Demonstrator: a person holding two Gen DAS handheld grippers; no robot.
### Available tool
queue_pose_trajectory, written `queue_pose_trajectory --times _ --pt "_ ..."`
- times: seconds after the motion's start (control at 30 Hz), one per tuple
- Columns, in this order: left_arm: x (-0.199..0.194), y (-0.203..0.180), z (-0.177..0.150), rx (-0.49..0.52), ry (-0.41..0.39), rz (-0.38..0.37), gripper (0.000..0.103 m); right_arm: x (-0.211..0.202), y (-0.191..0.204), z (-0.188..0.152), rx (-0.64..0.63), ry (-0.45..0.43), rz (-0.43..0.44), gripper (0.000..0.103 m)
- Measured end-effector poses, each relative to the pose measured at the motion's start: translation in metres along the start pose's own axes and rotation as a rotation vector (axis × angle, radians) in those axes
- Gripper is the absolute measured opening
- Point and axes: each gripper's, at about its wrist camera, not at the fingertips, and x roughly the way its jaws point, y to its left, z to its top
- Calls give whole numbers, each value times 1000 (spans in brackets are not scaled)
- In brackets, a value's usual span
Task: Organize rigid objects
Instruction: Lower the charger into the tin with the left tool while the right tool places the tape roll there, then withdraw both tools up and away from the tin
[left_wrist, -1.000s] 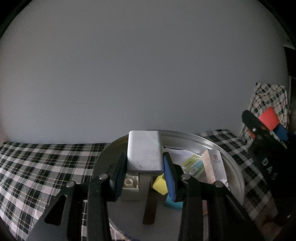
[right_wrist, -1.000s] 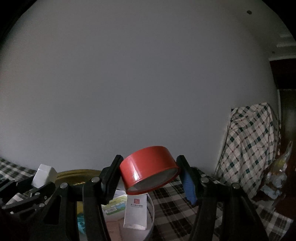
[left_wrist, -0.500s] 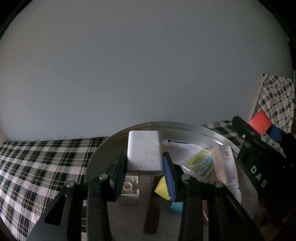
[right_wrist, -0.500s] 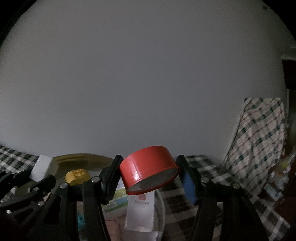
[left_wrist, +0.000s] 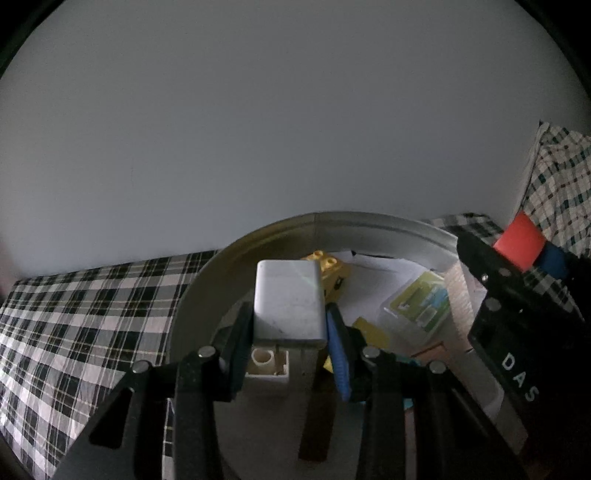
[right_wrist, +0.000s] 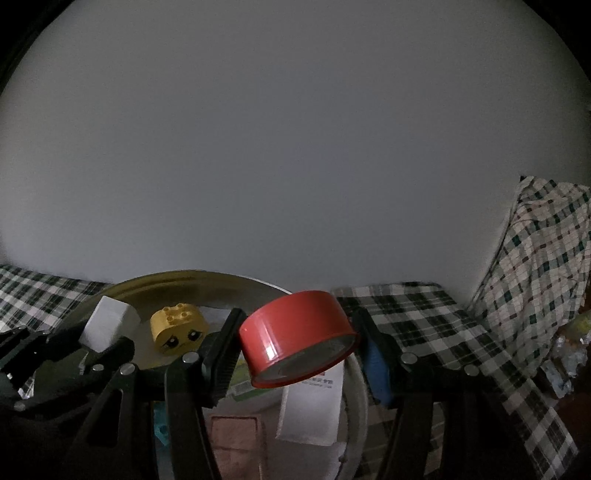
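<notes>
Round tray (left_wrist: 207, 280): near rim cut off by frame bottom. White block (left_wrist: 266, 367) part-hidden behind held white box (left_wrist: 288, 304). Print on white packet (right_wrist: 314, 410) too small to read.

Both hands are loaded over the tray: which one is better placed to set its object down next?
Probably left: its hand-held gripper holds the white block over the round tray; the red lid hangs at the tray's edge.
</notes>
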Motion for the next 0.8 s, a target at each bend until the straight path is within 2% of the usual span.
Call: queue_pose_trajectory --times 0.17,0.2,0.23,0.27,0.3,0.37,0.43,0.8 --pt "0 0 0 -8 15 -9 39 4 -4 0 24 21 54 62" --pt "-2 0 1 -9 6 -13 57 4 -6 0 36 19 73 62" --pt "-4 0 1 -6 -4 -9 67 3 -6 0 48 12 91 63" --pt "-8 -2 2 -1 -26 -1 89 3 -8 0 61 7 131 69" --pt "-13 -4 2 11 -49 11 103 3 -7 0 61 10 158 74" --pt "-22 -11 0 47 -97 19 102 1 -7 1 64 9 199 91" --pt "-23 -15 -2 75 -96 17 102 -5 -8 1 63 -21 205 95" --pt "-38 6 -16 28 -110 27 103 -21 -22 -3 158 -101 148 96"
